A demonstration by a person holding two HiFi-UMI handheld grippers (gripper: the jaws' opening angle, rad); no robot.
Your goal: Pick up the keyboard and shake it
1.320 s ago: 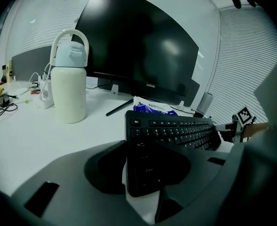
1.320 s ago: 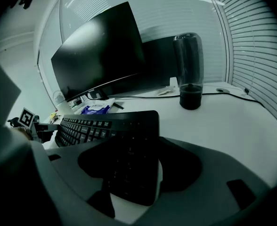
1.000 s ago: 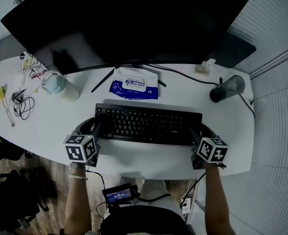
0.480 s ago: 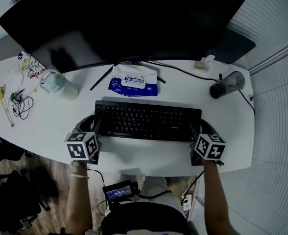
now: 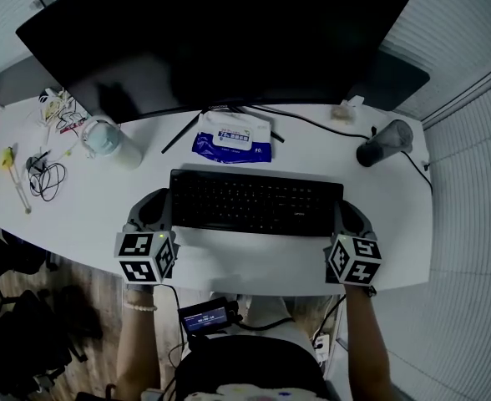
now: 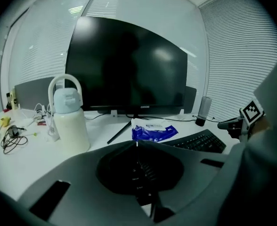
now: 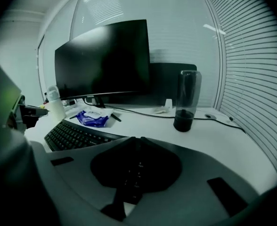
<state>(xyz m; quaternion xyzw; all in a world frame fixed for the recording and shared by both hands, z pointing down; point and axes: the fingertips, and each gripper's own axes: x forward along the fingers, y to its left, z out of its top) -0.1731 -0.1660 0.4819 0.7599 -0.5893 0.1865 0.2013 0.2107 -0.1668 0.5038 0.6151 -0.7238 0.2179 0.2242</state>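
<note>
Keyboard between left tongs, right tongs

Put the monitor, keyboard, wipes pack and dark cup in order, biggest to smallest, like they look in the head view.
1. monitor
2. keyboard
3. wipes pack
4. dark cup
The monitor stands up toward the camera, so it may look extra big. It still looks by far the widest.

Left tongs and right tongs sit side by side, well apart; both have jaws pressed together, empty.
</note>
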